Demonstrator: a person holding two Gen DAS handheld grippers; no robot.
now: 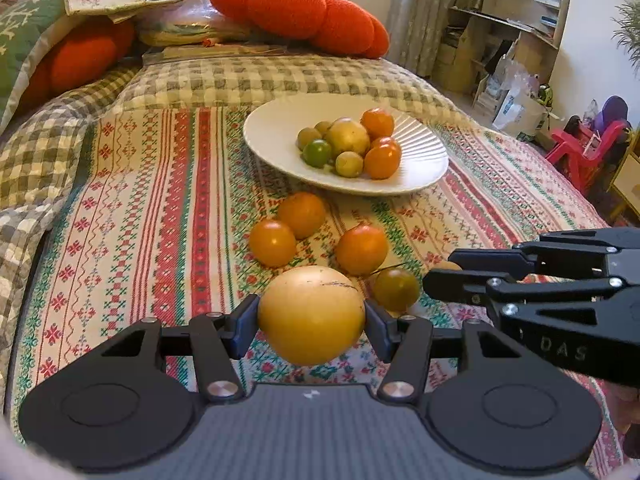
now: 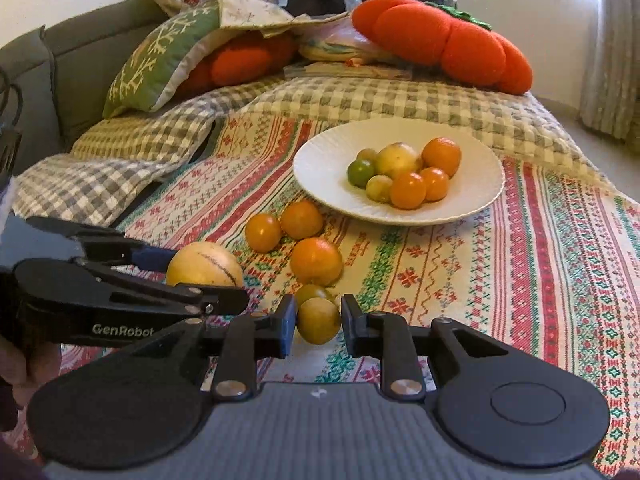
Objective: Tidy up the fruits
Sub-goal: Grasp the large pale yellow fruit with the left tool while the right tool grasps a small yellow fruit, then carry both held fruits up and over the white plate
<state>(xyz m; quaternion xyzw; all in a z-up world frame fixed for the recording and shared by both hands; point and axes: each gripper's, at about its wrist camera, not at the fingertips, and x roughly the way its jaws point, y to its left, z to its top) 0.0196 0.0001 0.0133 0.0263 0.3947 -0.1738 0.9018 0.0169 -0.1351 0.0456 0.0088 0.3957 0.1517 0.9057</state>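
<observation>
My left gripper [image 1: 311, 322] is shut on a large yellow fruit [image 1: 311, 314], both pads pressed against its sides just above the patterned cloth. In the right wrist view the same yellow fruit [image 2: 204, 266] sits in the left gripper [image 2: 192, 280] at the left. My right gripper [image 2: 318, 322] is shut on a small yellow-green fruit [image 2: 318, 320]. Another small greenish fruit [image 2: 314, 292] lies just behind it. Three oranges [image 2: 316, 260] rest on the cloth before a white plate [image 2: 320, 168] that holds several oranges and green and yellow fruits. The right gripper [image 1: 440, 276] enters the left wrist view from the right.
The striped patterned cloth [image 1: 140, 220] covers a bed with a checked quilt [image 1: 240, 76] behind. Orange pumpkin cushions [image 1: 304, 12] and a green pillow [image 2: 160, 60] lie at the back. Shelves [image 1: 500, 28] and red toy furniture [image 1: 580, 148] stand off to the right.
</observation>
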